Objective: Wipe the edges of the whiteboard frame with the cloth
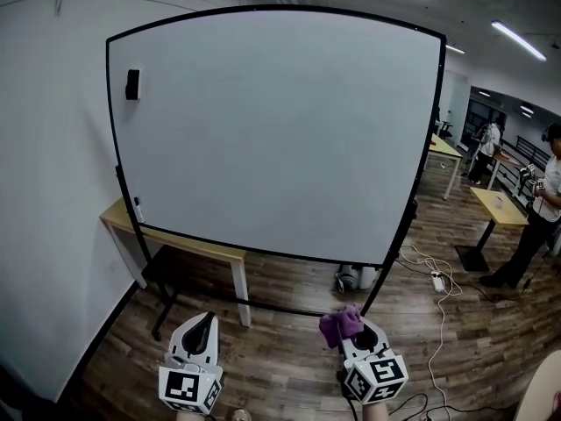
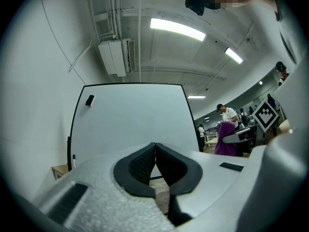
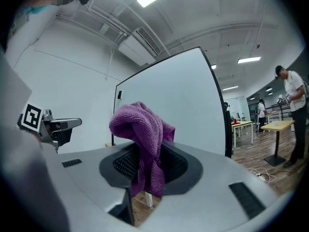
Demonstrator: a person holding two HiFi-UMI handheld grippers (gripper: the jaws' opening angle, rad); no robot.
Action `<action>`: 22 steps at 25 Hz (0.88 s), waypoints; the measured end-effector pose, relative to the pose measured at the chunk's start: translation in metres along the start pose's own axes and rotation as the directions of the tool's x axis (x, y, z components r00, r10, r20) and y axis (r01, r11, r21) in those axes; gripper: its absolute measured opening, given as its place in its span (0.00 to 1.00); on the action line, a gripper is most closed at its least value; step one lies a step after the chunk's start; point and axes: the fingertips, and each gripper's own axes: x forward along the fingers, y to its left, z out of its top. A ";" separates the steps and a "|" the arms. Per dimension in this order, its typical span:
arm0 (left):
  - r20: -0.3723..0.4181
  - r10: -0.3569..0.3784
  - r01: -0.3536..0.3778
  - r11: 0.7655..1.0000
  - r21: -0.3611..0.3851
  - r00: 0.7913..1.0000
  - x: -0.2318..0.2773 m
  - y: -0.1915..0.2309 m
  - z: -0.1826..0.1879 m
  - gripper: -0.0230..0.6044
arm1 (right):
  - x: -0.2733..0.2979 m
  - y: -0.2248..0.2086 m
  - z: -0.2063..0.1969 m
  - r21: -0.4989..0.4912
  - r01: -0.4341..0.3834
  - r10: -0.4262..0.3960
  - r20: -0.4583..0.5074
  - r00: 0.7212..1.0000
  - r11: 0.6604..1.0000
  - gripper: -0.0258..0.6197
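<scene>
A large whiteboard (image 1: 280, 130) with a thin black frame (image 1: 107, 112) stands on black legs ahead of me. Both grippers hang low in the head view, well short of it. My right gripper (image 1: 344, 324) is shut on a purple cloth (image 1: 341, 324); the cloth (image 3: 142, 144) bunches above the jaws and hangs down between them, with the whiteboard (image 3: 169, 105) behind. My left gripper (image 1: 203, 321) is shut and holds nothing. In the left gripper view its black pads (image 2: 145, 164) meet, and the whiteboard (image 2: 130, 122) fills the background.
A black eraser (image 1: 132, 84) sticks to the board's upper left. A marker (image 1: 138, 209) hangs at its lower left edge. A wooden table (image 1: 180, 246) stands behind the board. Cables and a power strip (image 1: 436, 281) lie on the floor at right. People (image 1: 535, 209) stand by desks far right.
</scene>
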 end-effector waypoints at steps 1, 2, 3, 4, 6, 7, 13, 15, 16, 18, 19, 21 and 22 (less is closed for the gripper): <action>0.000 0.002 -0.002 1.000 0.002 1.000 -0.002 -0.003 0.001 0.07 | -0.003 -0.001 0.000 0.001 -0.003 0.003 0.001 1.000 1.000 0.21; 0.000 0.003 -0.003 1.000 0.003 1.000 -0.003 -0.005 0.001 0.07 | -0.006 -0.002 0.000 0.002 -0.007 0.007 0.002 1.000 1.000 0.21; -0.001 0.004 -0.004 1.000 0.005 1.000 -0.004 -0.008 0.001 0.07 | -0.008 -0.002 -0.001 0.002 -0.012 0.012 0.002 1.000 1.000 0.21; -0.001 0.005 -0.005 1.000 0.006 1.000 -0.005 -0.010 0.001 0.07 | -0.010 -0.002 -0.001 0.001 -0.018 0.018 0.003 1.000 1.000 0.21; -0.001 0.006 -0.006 1.000 0.008 1.000 -0.006 -0.012 0.001 0.07 | -0.012 -0.002 -0.002 -0.005 -0.027 0.027 0.002 1.000 1.000 0.21; -0.001 0.007 -0.007 1.000 0.010 1.000 -0.006 -0.014 0.001 0.07 | -0.013 -0.002 -0.002 -0.010 -0.029 0.029 0.000 1.000 1.000 0.21; -0.005 0.018 -0.018 1.000 0.011 1.000 -0.009 -0.017 0.003 0.07 | -0.016 -0.002 -0.003 -0.018 -0.036 0.036 -0.003 0.999 0.999 0.21; -0.009 0.017 -0.017 1.000 0.013 1.000 -0.009 -0.019 0.002 0.07 | -0.017 -0.003 -0.003 -0.021 -0.036 0.036 0.000 0.999 0.999 0.21; -0.010 0.015 -0.015 1.000 0.014 1.000 -0.009 -0.020 0.002 0.07 | -0.017 -0.003 -0.003 -0.022 -0.036 0.036 0.001 0.999 0.999 0.21; -0.011 0.015 -0.015 1.000 0.014 1.000 -0.009 -0.020 0.002 0.07 | -0.017 -0.003 -0.003 -0.021 -0.038 0.038 0.002 0.999 0.999 0.21; -0.011 0.016 -0.016 1.000 0.013 1.000 -0.010 -0.021 0.002 0.07 | -0.017 -0.002 -0.003 -0.018 -0.040 0.040 0.002 0.999 0.999 0.21; -0.012 0.016 -0.016 1.000 0.012 1.000 -0.010 -0.021 0.002 0.07 | -0.018 0.000 -0.003 -0.014 -0.044 0.044 0.004 0.999 0.999 0.21; -0.012 0.016 -0.016 1.000 0.013 1.000 -0.010 -0.020 0.002 0.07 | -0.018 0.000 -0.003 -0.014 -0.045 0.045 0.006 0.999 0.999 0.21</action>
